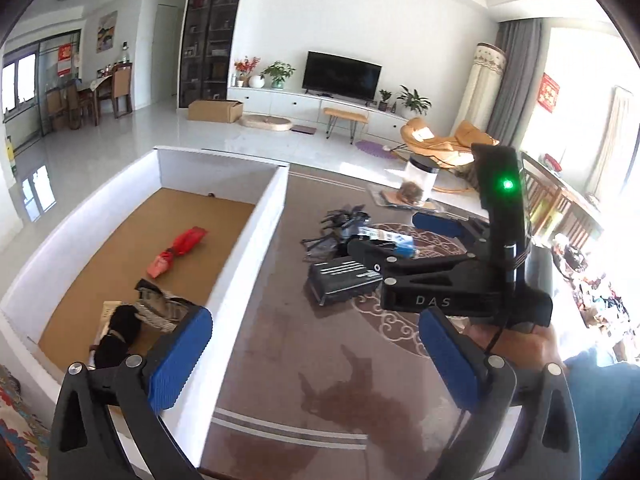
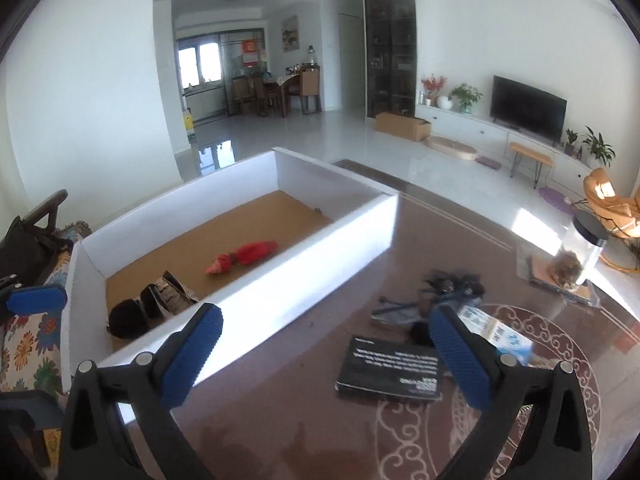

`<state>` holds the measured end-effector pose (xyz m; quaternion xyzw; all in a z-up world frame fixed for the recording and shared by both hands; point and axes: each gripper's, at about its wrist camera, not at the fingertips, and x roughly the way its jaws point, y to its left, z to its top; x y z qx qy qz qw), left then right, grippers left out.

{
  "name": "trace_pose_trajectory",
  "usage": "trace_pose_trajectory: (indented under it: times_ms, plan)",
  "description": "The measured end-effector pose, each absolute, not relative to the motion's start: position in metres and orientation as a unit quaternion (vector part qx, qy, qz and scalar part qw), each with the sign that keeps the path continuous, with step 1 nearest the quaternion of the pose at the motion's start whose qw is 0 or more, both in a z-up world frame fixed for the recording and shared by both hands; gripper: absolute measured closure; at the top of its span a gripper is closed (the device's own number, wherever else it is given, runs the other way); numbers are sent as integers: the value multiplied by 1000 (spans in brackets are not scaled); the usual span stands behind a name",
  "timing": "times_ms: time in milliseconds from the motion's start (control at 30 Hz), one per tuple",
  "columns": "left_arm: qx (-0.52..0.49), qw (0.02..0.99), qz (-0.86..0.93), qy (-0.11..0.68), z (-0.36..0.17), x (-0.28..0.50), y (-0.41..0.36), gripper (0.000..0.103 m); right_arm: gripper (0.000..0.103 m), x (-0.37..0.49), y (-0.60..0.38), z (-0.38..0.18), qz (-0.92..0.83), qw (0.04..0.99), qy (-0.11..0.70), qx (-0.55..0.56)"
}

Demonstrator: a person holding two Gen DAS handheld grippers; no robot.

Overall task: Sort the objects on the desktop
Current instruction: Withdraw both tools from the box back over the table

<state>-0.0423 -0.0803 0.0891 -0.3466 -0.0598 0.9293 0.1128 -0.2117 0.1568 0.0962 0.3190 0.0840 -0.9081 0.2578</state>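
White bin [image 2: 256,280] sits on desk [image 2: 280,420] left of both grippers. Black box [image 2: 390,372] lies flat right of bin, long axis across view, just ahead of right gripper [image 2: 326,354], nearer than left gripper [image 1: 316,344]. Both released, empty.

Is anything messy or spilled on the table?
Yes. A dark reddish stain spreads over the table in front, like a dried spill. Farther back, black clips and a blue packet lie jumbled beside a black box.
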Motion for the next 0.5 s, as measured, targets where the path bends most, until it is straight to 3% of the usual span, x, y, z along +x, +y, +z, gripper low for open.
trace_pose_trajectory:
  times_ms: [133,300,500]
  plan:
    - [-387,168,905,-54,49,-48,-2,0,0,-176,267,47,-912,154,83,370]
    - [-445,141,884,-20,-20,-73,53,0,0,-148,369,-9,-892,62,64,443]
    - [-481,98,871,-18,-68,-79,56,0,0,-126,389,-36,-883,43,57,464]
